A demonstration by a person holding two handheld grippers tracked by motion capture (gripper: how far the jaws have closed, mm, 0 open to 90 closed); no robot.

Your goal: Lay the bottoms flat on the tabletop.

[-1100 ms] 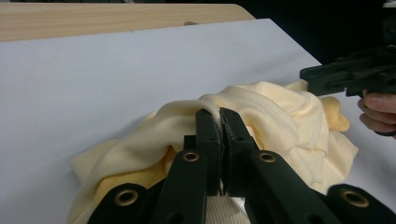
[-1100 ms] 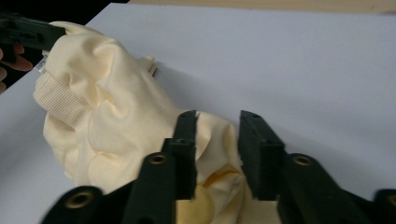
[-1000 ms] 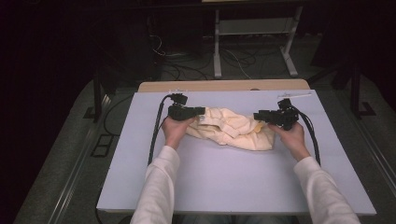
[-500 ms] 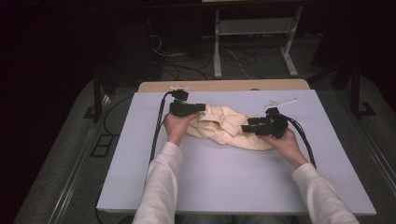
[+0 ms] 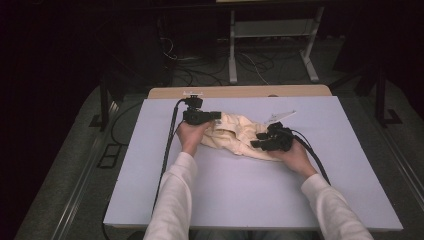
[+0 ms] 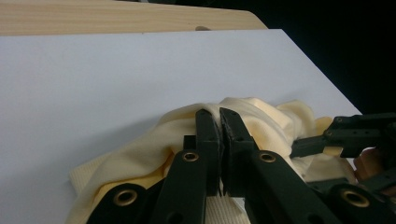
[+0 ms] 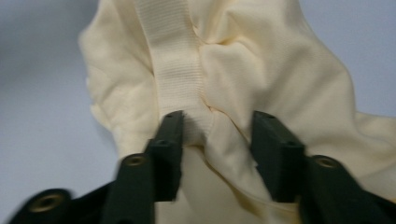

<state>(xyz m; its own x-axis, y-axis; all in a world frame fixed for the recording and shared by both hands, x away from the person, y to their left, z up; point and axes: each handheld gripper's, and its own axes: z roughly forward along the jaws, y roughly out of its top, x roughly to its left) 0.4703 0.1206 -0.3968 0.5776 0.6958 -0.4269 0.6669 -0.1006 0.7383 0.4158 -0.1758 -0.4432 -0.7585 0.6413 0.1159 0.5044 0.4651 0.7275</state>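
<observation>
Left gripper: jaws closed tight on a fold of the cream garment, pinching its end toward 9 o'clock on the pale surface. In the left gripper view the fold stands up between the pressed tips; the rest of the cloth spills off toward 3 o'clock.

Cream garment: crumpled heap at mid-surface, toward 12 o'clock from the person. Long axis runs roughly 9 to 3, sagging slightly toward 4.

Right gripper: sits at the heap's 3 o'clock end, pointing toward 9. Jaws have just been closing. In the right gripper view they stand apart with cloth bunched between; the left jaw touches a ribbed band that runs straight away toward 12 o'clock. No firm pinch visible yet.

Judgement: right hand is nearer the free end. The coming move turns on the ribbed band lying dead ahead, just between the jaws; closing fully should catch it.
</observation>
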